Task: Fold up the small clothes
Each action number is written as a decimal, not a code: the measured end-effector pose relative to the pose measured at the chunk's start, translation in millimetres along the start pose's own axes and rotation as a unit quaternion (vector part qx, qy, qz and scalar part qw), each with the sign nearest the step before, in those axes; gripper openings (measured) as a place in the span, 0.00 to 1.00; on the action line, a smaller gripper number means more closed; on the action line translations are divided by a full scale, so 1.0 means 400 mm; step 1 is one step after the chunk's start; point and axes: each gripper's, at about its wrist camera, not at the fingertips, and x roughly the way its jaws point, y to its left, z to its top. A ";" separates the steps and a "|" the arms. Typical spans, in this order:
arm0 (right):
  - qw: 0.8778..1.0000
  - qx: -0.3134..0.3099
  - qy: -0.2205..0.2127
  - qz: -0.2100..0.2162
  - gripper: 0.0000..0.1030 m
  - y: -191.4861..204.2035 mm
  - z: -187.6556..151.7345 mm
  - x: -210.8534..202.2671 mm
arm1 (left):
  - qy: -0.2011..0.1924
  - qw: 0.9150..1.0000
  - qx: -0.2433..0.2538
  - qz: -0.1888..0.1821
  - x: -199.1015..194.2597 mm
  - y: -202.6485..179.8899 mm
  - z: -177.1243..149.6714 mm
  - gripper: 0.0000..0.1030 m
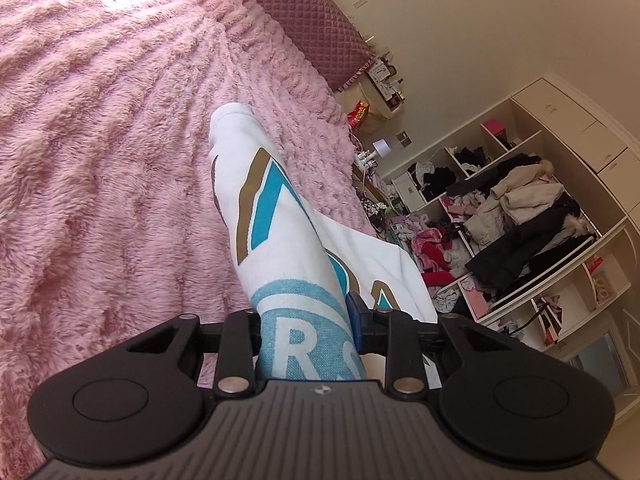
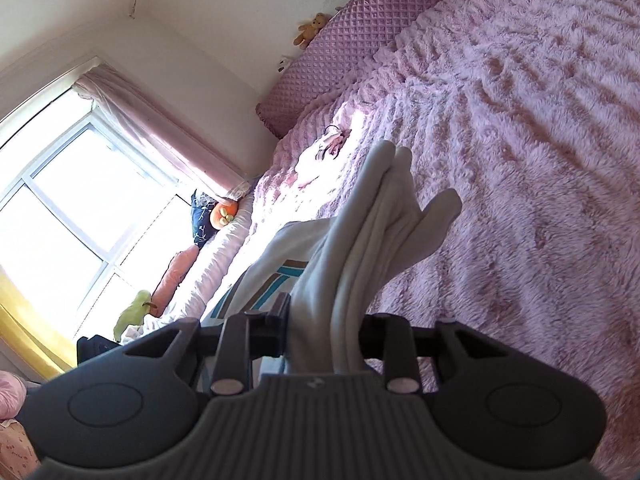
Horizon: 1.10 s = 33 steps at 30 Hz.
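Observation:
A small white garment (image 1: 276,216) with teal and brown print hangs above the pink fluffy bedspread (image 1: 100,160). My left gripper (image 1: 308,336) is shut on one end of it, near a round teal logo. In the right wrist view my right gripper (image 2: 324,332) is shut on a bunched white part of the same garment (image 2: 376,232), which drapes forward over the bedspread (image 2: 520,140). The fingertips of both grippers are hidden by cloth.
A quilted pink headboard (image 1: 304,28) runs along the wall. Open shelves stuffed with clothes (image 1: 512,216) stand beyond the bed's edge. A window with a pink curtain (image 2: 80,184), cushions and a small pile of clothes (image 2: 320,156) lie at the bed's other side.

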 end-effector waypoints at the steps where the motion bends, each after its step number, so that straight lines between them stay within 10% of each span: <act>1: 1.000 -0.001 0.003 -0.002 0.24 0.005 -0.021 0.009 | -0.001 1.000 -0.003 0.001 -0.009 0.016 -0.006 0.31; 12: 0.995 0.004 0.064 -0.080 0.24 -0.132 -0.199 0.114 | 0.024 0.997 -0.067 0.019 0.061 0.279 -0.139 0.31; 18: 0.994 0.026 0.077 -0.075 0.44 -0.255 -0.238 0.118 | 0.030 0.994 -0.105 -0.010 0.063 0.388 -0.167 0.42; 26: 0.994 0.009 0.079 -0.070 0.49 -0.265 -0.213 0.069 | 0.056 0.996 -0.070 0.019 -0.047 0.371 -0.114 0.47; 33: 0.991 -0.095 0.014 -0.098 0.51 -0.173 -0.128 -0.002 | -0.021 0.999 -0.009 0.028 -0.143 0.280 -0.019 0.47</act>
